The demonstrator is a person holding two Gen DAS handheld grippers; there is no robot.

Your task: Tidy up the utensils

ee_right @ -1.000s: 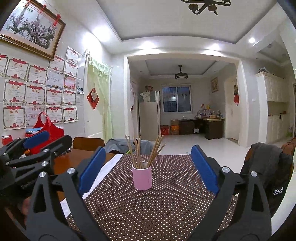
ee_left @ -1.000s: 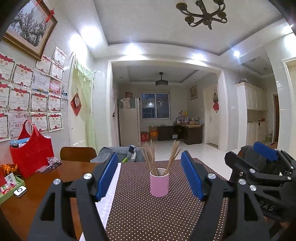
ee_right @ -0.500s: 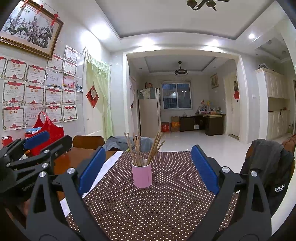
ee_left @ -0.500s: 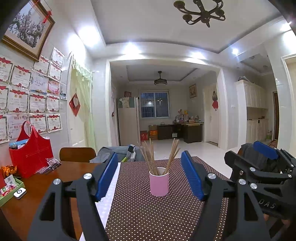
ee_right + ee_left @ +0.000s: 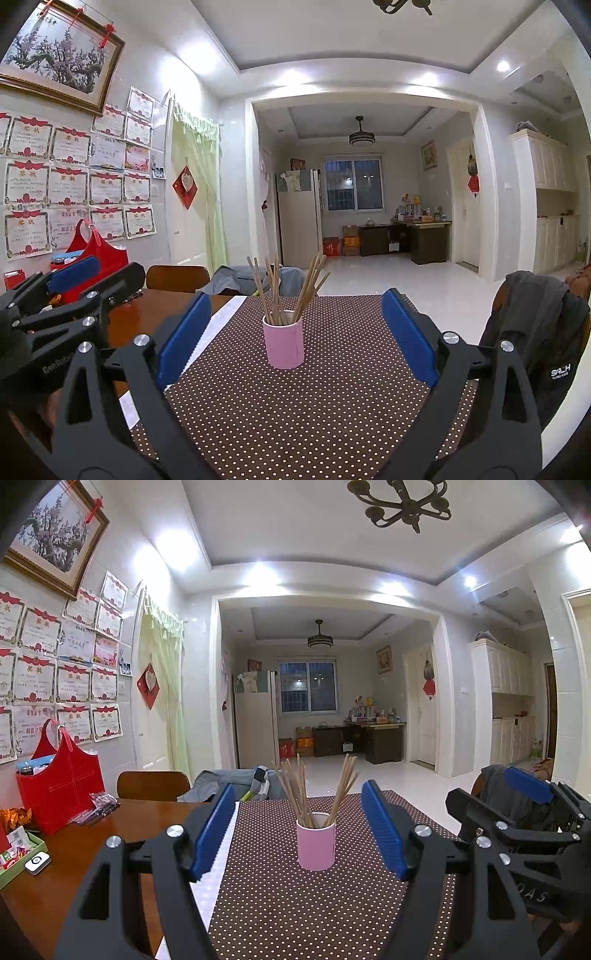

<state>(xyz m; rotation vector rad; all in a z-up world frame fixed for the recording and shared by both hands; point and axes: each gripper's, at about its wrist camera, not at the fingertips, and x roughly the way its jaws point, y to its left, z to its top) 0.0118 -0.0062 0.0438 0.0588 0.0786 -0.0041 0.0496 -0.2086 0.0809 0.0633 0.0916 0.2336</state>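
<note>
Pink cylindrical cup (image 5: 316, 845) upright on the brown white-dotted table runner (image 5: 295, 915), along its middle line, toward the far edge, well clear of both side edges. Thin wooden chopsticks (image 5: 314, 790) standing inside, splayed in two loose fans, tips up. No loose utensils visible on the runner.

Left gripper (image 5: 299, 834) spread wide, blue pads (image 5: 214, 830) apart, nothing held, cup centred between them but farther off, no contact. Right gripper (image 5: 293, 332) likewise released and empty, cup slightly left of its centre line. Both held level above the near part of the runner, side by side.

Probably an approach or a finished tidy; hard to judge which. If a grasp follows: close in straight and low, pads on the cup wall below the rim, not on the sticks. Squeeze gently; a light, top-heavy cup likely to tip if nudged from one side. One gripper steadying, the other gathering the fanned sticks into one bundle. Polished wooden table (image 5: 74, 867) to the left cluttered, so best kept off.
</note>
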